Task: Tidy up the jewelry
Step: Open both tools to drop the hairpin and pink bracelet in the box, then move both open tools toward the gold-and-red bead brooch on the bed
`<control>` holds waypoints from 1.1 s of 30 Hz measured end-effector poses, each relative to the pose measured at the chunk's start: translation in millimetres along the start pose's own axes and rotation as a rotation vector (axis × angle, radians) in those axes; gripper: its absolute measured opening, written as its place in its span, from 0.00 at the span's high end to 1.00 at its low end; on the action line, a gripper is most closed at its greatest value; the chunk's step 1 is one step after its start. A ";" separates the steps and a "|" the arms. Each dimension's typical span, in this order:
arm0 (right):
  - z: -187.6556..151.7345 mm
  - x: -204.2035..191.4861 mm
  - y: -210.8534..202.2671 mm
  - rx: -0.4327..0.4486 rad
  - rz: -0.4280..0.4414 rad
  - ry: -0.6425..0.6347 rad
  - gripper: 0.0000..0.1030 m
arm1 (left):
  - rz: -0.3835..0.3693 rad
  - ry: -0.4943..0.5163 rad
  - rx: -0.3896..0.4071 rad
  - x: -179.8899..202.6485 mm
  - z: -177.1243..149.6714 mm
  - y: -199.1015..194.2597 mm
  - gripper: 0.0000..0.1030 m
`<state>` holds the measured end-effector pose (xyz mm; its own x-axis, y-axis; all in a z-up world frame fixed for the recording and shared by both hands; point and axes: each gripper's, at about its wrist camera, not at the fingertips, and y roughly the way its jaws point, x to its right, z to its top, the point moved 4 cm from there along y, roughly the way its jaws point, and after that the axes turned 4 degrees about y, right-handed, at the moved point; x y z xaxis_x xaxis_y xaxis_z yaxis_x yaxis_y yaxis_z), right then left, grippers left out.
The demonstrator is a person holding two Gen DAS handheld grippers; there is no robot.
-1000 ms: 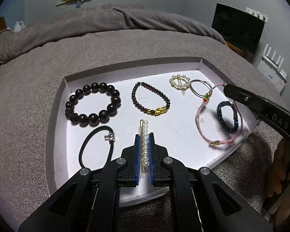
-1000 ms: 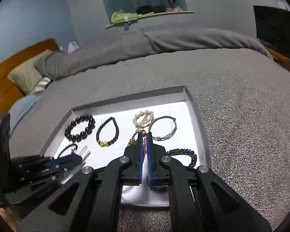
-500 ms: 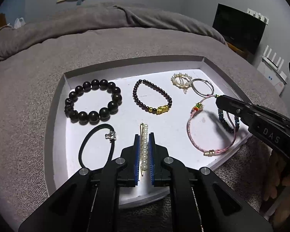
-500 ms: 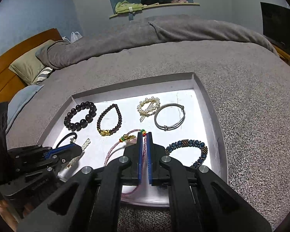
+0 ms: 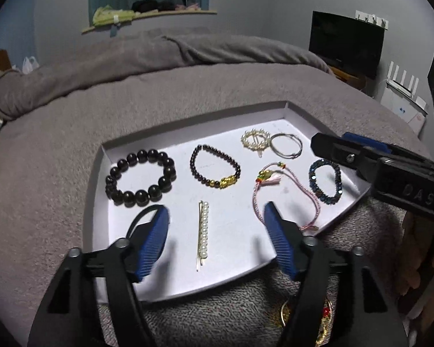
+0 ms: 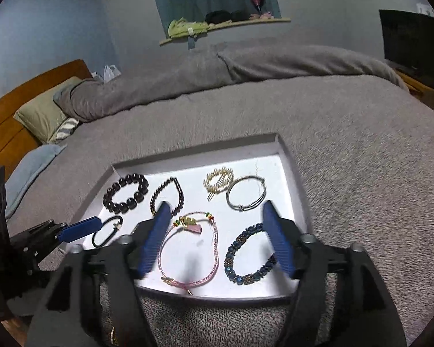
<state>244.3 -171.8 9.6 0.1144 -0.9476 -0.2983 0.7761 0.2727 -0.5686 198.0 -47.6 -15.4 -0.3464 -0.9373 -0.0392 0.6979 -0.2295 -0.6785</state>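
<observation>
A white tray (image 5: 246,257) lies on the grey bed and holds the jewelry. The pearl hair pin (image 5: 203,234) rests flat on it, between and below the spreading fingers of my left gripper (image 5: 217,217), whose jaws are opening and touch nothing. The pink cord bracelet (image 6: 188,248) lies loose on the tray (image 6: 275,162) under my right gripper (image 6: 215,211), whose jaws are also opening and hold nothing. Around them sit a big dark bead bracelet (image 5: 140,177), a garnet bracelet with a gold charm (image 5: 215,170), a pearl ring clip (image 5: 254,140), a silver bangle (image 5: 286,144), a blue bead bracelet (image 5: 325,180) and a black hair tie (image 6: 107,231).
The grey blanket (image 6: 361,159) spreads all around the tray. A pillow and wooden headboard (image 6: 20,115) stand at the left. A dark screen (image 5: 347,43) and white router (image 5: 405,86) sit at the right, a shelf (image 6: 222,26) on the far wall. Something gold and red (image 5: 318,321) lies below the tray.
Both grippers have sprung apart and lifted slightly. The left let go of the pearl hair pin, the right let go of the pink cord bracelet; both pieces now lie on the tray.
</observation>
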 end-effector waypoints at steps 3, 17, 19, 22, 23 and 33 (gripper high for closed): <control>2.3 0.2 -16.8 0.041 -0.007 -0.001 0.05 | 0.025 0.012 0.022 2.8 -0.9 -10.6 0.22; -22.3 -0.2 -62.0 0.052 -0.002 0.005 0.05 | 0.087 -0.038 0.078 -5.1 -16.4 -55.4 0.08; -30.2 -0.1 -67.2 0.049 0.001 -0.007 0.05 | 0.084 -0.044 0.085 -6.7 -20.8 -62.2 0.08; -41.7 1.9 -73.4 0.035 0.006 -0.015 0.05 | 0.077 -0.039 0.084 -6.3 -29.4 -68.9 0.08; -43.9 2.6 -74.7 0.031 0.006 -0.015 0.05 | 0.072 -0.031 0.081 -4.4 -34.0 -71.0 0.08; -66.7 7.5 -79.5 -0.007 0.002 -0.052 0.05 | 0.044 0.074 0.028 19.8 -71.0 -75.4 0.07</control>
<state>142.0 -189.5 1.4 0.1478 -0.9544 -0.2593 0.7716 0.2753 -0.5734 94.0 -30.1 -17.1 -0.3602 -0.9247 -0.1233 0.7302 -0.1972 -0.6541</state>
